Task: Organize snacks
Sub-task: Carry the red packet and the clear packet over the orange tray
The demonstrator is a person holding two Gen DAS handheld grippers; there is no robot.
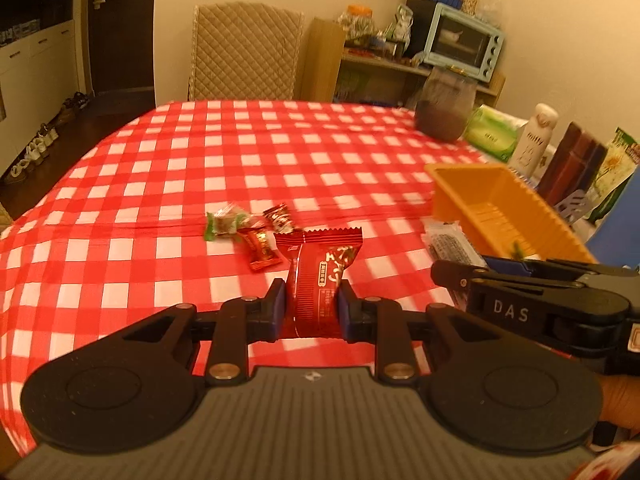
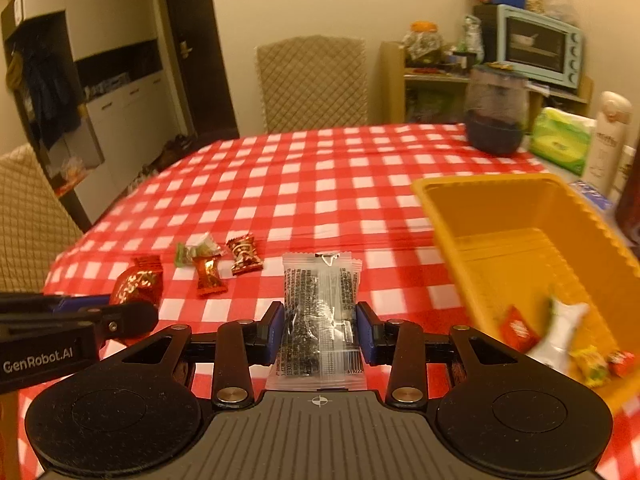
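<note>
My left gripper [image 1: 311, 300] is shut on a red snack packet [image 1: 318, 272] and holds it above the checked tablecloth. My right gripper [image 2: 320, 322] is shut on a clear packet of dark snack [image 2: 320, 312], left of the orange basket [image 2: 480, 208]. The basket holds several small wrapped sweets [image 2: 560, 340]. Three loose sweets lie on the cloth: a green one [image 1: 224, 222], an orange-red one [image 1: 260, 248] and a red-brown one [image 1: 282, 216]. The right gripper [image 1: 520, 292] and its packet show at the right of the left wrist view. The left gripper [image 2: 80, 320] with its red packet [image 2: 138, 280] shows at the left of the right wrist view.
A dark glass jar [image 2: 496, 116], a green tissue pack [image 2: 560, 140] and a white bottle [image 2: 608, 136] stand along the table's right side. A quilted chair [image 2: 312, 84] stands at the far edge. A shelf with a blue toaster oven [image 2: 540, 44] is behind.
</note>
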